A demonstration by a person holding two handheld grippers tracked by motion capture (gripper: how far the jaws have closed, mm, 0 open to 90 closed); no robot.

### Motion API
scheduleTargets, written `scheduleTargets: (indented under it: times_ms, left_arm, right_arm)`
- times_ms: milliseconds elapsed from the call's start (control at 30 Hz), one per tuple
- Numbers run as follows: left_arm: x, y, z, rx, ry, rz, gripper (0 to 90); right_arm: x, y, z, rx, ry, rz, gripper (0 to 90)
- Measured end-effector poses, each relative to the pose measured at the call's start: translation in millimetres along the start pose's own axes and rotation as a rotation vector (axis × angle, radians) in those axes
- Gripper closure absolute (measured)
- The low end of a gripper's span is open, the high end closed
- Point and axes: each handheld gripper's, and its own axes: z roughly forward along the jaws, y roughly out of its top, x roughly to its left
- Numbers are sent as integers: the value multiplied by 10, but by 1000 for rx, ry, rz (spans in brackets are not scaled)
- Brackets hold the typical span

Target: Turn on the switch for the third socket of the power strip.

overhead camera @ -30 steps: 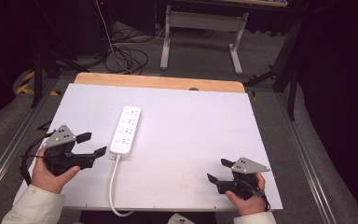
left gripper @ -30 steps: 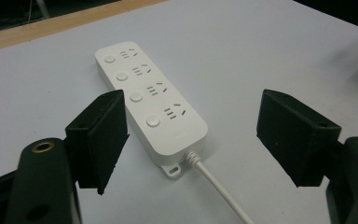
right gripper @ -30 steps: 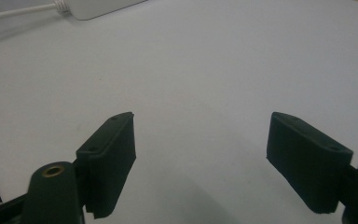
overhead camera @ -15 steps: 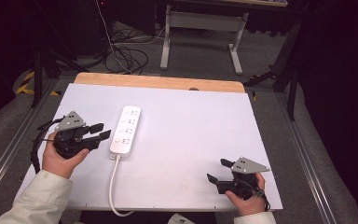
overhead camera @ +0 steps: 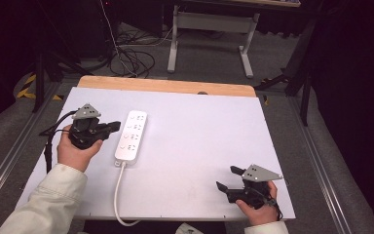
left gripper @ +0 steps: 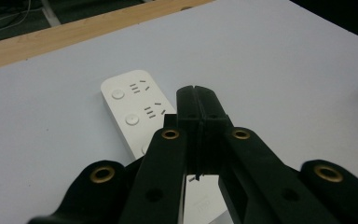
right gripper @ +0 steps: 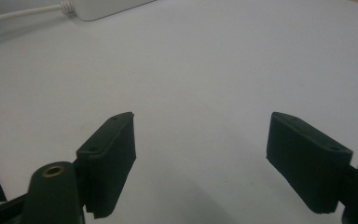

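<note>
A white power strip (overhead camera: 131, 136) lies on the white table (overhead camera: 199, 131), left of centre, its cord (overhead camera: 118, 195) running off the near edge. My left gripper (overhead camera: 118, 126) hovers just left of the strip with its tip at the strip's left edge; its jaws have just been closing and now stand shut with nothing between them. In the left gripper view the closed pads (left gripper: 200, 109) sit above the strip (left gripper: 135, 107), near its sockets. My right gripper (overhead camera: 226, 178) rests at the near right of the table, open and empty, its fingers (right gripper: 109, 154) wide apart over bare table.
A wooden strip (overhead camera: 165, 86) edges the table's far side. Behind it stand a metal desk frame (overhead camera: 209, 29) and loose cables (overhead camera: 131, 53) on the floor. Metal rails run along both sides of the table. The strip's plug end (right gripper: 107, 7) shows at the top of the right gripper view.
My left gripper has moved away from me and rightward to the power strip's left edge, and its jaws have gone from wide open to shut. The right gripper has stayed put.
</note>
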Motion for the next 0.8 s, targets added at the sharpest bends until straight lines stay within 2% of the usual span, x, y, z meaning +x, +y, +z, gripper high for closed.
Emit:
scheduleTargets:
  times_ms: [100, 200, 467, 567, 667, 800]
  left_arm:
    - [21, -6, 80, 8, 5, -17, 898]
    - [62, -6, 153, 15, 23, -15, 898]
    - [161, -22, 343, -15, 17, -51, 898]
    - [205, -36, 413, -50, 4, -35, 898]
    - [213, -44, 482, -69, 12, -8, 899]
    - [226, -59, 582, -60, 10, -9, 899]
  right_arm:
    - [-2, -2, 2, 0, 4, 1, 245]
    - [-2, -2, 2, -1, 6, 1, 245]
    - [-4, -5, 1, -2, 6, 2, 245]
    - [-6, -6, 0, -3, 7, 3, 245]
    - [-6, -7, -3, -4, 8, 4, 245]
    - [-8, -9, -2, -3, 8, 4, 245]
